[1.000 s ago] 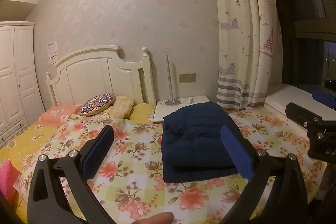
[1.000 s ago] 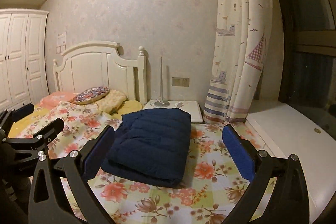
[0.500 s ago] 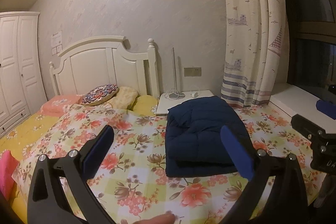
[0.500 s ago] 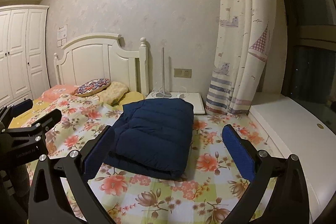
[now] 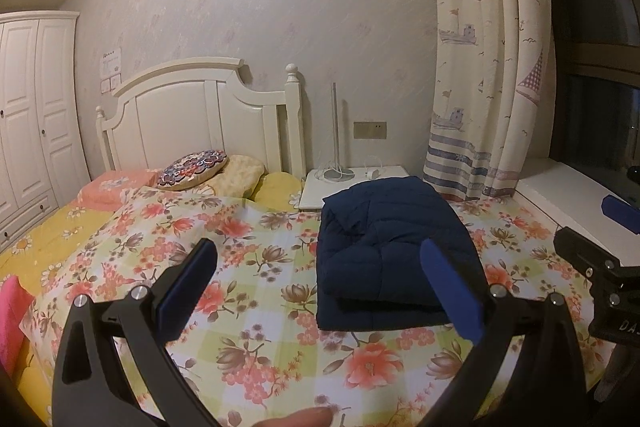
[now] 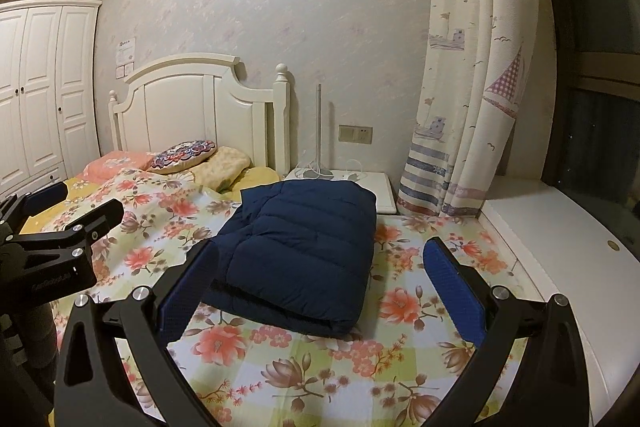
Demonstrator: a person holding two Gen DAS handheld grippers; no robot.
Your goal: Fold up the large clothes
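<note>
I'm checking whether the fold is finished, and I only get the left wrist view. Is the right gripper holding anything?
Observer: No. The right gripper is open with nothing between its pads. The folded navy jacket lies beyond it on the floral bedcover.
Operator: My own finger hides the jacket's right edge. Is it tidy?
Observer: From the right wrist view that edge is a closed, rounded fold, and no sleeve sticks out there.
Operator: Is there any room between it and the window side?
Observer: Yes, a strip of bedcover shows between the jacket and the white ledge.
</note>
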